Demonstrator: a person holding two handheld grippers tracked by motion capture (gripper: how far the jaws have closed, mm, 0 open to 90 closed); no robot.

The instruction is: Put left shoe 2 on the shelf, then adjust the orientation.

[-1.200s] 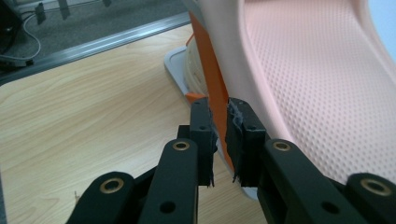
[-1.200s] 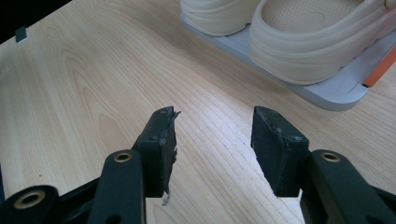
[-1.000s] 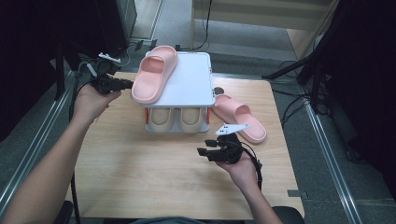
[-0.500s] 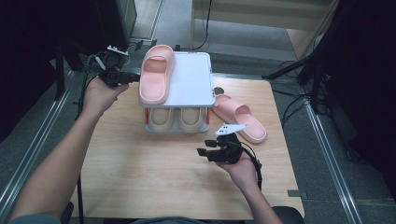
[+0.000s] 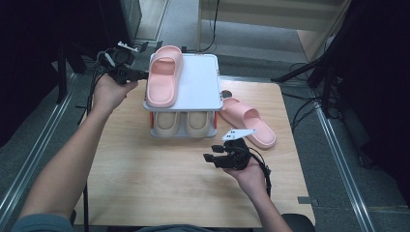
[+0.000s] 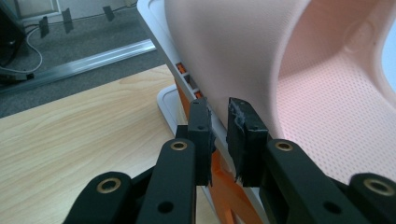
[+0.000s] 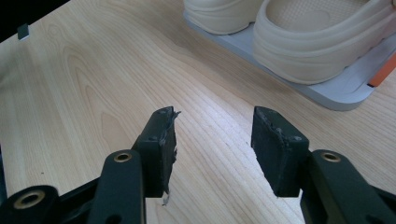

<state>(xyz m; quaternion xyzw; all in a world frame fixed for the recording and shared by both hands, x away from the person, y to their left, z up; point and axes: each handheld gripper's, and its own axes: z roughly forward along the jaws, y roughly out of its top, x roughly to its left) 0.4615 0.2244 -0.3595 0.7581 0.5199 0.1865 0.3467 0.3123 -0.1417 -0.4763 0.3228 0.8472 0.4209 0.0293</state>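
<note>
Lying on the rack (image 5: 203, 77) top at 11 o'clock, a pink slipper (image 5: 164, 75) faces the left gripper (image 6: 218, 128), jaws nearly closed, empty. Right gripper (image 7: 212, 140) gapes wide over the table (image 5: 145, 179).

Left arm stretched far forward, left gripper (image 5: 126, 72) held high at far left, jaws nearly closed with a thin gap, nothing between them. Right gripper (image 5: 218, 158) low near the body, jaws spread wide, empty, pointing left.

Wooden table (image 5: 145, 174) (pale): shoe rack (image 5: 205, 77), seemingly pink slipper (image 5: 249, 121).
</note>
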